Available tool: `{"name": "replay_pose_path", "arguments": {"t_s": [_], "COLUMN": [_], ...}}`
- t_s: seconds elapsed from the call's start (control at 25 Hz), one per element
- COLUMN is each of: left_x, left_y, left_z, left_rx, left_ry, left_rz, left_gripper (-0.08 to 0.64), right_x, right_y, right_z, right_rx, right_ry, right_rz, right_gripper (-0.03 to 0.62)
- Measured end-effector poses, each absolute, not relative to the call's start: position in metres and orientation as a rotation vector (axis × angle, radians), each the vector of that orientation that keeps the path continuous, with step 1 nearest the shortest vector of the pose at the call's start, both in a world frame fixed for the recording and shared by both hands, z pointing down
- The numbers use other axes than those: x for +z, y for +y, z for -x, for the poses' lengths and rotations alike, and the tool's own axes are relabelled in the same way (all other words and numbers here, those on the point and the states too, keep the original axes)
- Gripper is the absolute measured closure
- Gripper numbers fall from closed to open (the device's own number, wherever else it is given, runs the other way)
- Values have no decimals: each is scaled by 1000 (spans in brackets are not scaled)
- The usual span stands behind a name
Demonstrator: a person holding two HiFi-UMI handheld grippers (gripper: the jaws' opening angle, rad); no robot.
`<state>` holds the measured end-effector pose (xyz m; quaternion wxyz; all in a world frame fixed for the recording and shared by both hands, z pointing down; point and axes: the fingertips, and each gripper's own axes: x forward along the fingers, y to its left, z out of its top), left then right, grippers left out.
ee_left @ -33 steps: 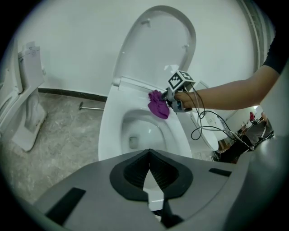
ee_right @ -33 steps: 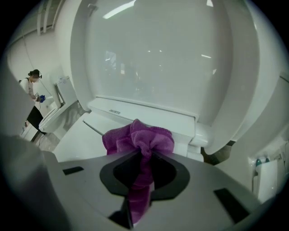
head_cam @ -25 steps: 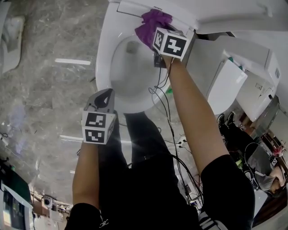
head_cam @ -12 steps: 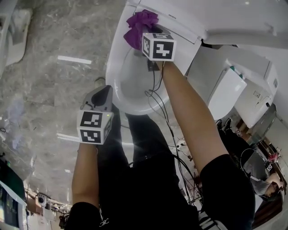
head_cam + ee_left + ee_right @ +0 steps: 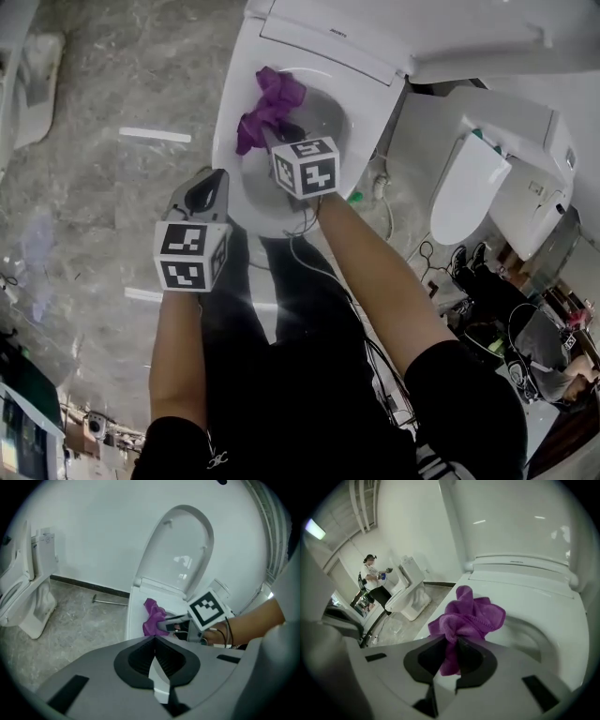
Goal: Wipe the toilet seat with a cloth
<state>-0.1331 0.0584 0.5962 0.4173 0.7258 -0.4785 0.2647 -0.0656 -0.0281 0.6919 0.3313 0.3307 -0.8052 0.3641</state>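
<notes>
right now the wiping step is in hand: the right tongs (image 5: 451, 645) are clamped on the cloth (image 5: 465, 616), which is bunched over the inner rim of the seat (image 5: 543, 599). the left tongs (image 5: 154, 660) hang empty by the bowl's front, jaws together. next, i'd judge, the cloth needs pressing down and sweeping along the rim.

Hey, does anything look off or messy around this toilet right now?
Nothing spilled or damaged. The only slight oddity: the purple cloth is bunched into a wad in the right hand-held gripper at the toilet seat, not spread flat.
</notes>
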Motion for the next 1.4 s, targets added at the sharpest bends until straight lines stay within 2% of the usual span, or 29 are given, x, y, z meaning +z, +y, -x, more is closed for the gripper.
{"name": "replay_pose_path", "arguments": {"t_s": [0.28, 0.56, 1.2, 1.4], "left_x": [583, 530, 220, 144], "left_y": [59, 54, 6, 16], "left_z": [106, 82, -9, -16], "left_rx": [659, 665, 452, 440], "left_ry": [-1200, -1255, -1443, -1376], "left_rz": [-1855, -1929, -2222, -2304], "left_gripper": [554, 554, 554, 554], "right_x": [626, 525, 227, 142], "right_y": [20, 15, 15, 13], "right_z": [17, -42, -144, -161], "right_rx": [1032, 907, 696, 599], "right_ry": [-2214, -2290, -2479, -2495], "right_rz": [-998, -1234, -1605, -1746], "right_gripper": [531, 530, 529, 529]}}
